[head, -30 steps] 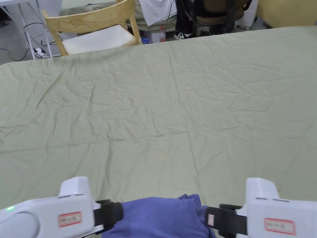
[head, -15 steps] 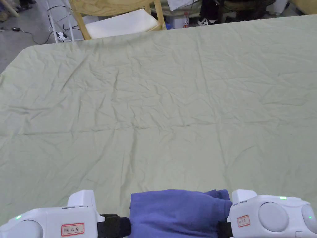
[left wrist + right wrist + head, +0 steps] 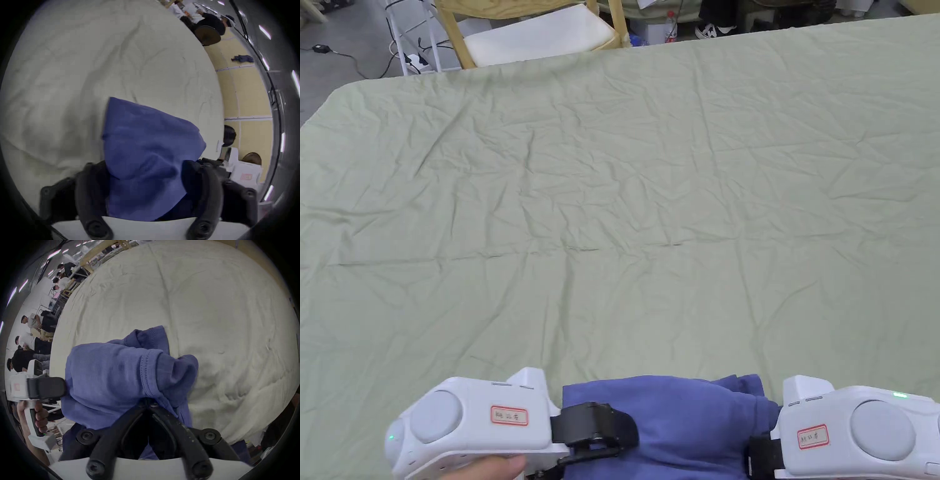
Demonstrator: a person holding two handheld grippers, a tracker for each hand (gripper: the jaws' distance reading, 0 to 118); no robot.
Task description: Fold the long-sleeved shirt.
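The blue long-sleeved shirt [image 3: 675, 419] lies bunched in a thick bundle at the near edge of the green-sheeted table [image 3: 625, 187]. My left gripper [image 3: 600, 431] is at the bundle's left end. In the left gripper view its jaws stand wide apart with the shirt [image 3: 146, 154] between them. My right gripper [image 3: 759, 453] is at the shirt's right end. In the right gripper view that gripper [image 3: 148, 401] has its jaws closed together on a fold of the shirt [image 3: 105, 378], beside a stitched hem. The left gripper [image 3: 47, 387] and the hand holding it show beyond.
The wrinkled sheet stretches wide and bare beyond the shirt. A wooden chair [image 3: 531, 31] with a white seat stands at the table's far edge, a bottle [image 3: 673, 25] on the floor beside it. Several people [image 3: 29, 340] stand off to one side.
The left gripper has rolled over and moved right, its jaws now reaching onto the shirt's left end. The right gripper came in against the shirt's right end. The head camera tilted down.
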